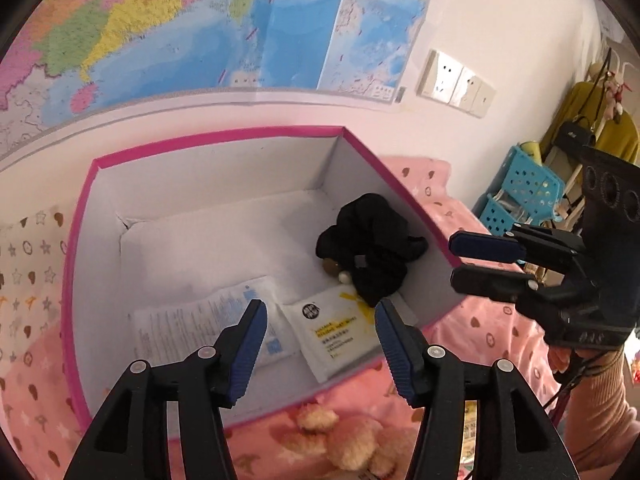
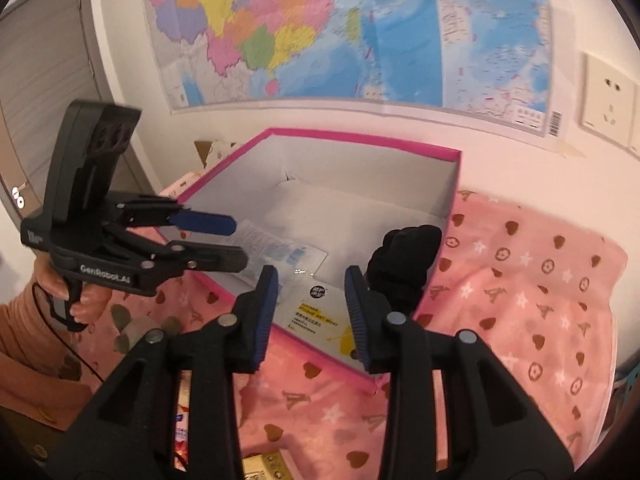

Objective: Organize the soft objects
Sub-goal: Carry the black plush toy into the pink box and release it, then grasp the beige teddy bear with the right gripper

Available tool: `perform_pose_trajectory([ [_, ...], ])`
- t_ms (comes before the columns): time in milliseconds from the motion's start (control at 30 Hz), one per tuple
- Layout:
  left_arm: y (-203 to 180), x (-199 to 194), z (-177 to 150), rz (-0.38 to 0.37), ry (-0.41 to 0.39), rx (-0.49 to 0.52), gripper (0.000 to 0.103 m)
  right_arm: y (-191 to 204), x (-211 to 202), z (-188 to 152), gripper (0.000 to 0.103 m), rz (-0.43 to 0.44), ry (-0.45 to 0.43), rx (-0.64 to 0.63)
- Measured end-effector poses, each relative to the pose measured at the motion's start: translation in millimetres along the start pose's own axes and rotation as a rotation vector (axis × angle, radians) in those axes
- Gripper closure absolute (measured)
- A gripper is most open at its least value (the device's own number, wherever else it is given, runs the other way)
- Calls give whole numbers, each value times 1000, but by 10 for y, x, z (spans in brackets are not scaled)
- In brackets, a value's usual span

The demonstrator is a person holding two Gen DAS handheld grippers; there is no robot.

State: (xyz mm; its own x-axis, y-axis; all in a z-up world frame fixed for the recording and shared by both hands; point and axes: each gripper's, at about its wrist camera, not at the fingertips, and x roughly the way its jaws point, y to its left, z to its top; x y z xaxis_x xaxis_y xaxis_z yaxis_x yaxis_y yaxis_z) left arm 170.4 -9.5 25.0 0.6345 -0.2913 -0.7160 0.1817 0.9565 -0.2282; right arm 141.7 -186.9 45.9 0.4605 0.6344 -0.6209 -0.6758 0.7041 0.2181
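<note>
Both tongs, left (image 1: 320,320) and right (image 2: 311,292), apart and empty over pink box (image 1: 224,136); inside already: black cloth (image 1: 372,240), two wipe packets (image 1: 336,332); plush toy (image 1: 344,436) outside, left to pack.

Home bedroom: pink blanket (image 2: 520,280), wall map (image 2: 320,28), hung clothes (image 1: 592,112).

Left gripper (image 1: 320,322) open, empty; right gripper (image 2: 312,292) open, empty, both angled down

Bright, even indoor light; soft shadows; fisheye bending at edges, dark corners; slight motion blur.
</note>
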Motion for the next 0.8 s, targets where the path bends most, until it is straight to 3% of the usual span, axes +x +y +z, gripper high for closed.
perform_pose_trajectory([
  [133,-44,-164,-115,-45,-21,-1,41,48,-114,-47,64,12,-27,30],
  [267,-51,-314,-210,-65,-42,-9,41,119,-255,-99,53,63,-55,57],
  [567,-29,-628,-582,-75,-65,-23,40,355,-560,-352,46,131,-87,74],
  [800,-40,-757,-852,-71,-69,-17,40,519,-544,-585,40,144,-29,63],
])
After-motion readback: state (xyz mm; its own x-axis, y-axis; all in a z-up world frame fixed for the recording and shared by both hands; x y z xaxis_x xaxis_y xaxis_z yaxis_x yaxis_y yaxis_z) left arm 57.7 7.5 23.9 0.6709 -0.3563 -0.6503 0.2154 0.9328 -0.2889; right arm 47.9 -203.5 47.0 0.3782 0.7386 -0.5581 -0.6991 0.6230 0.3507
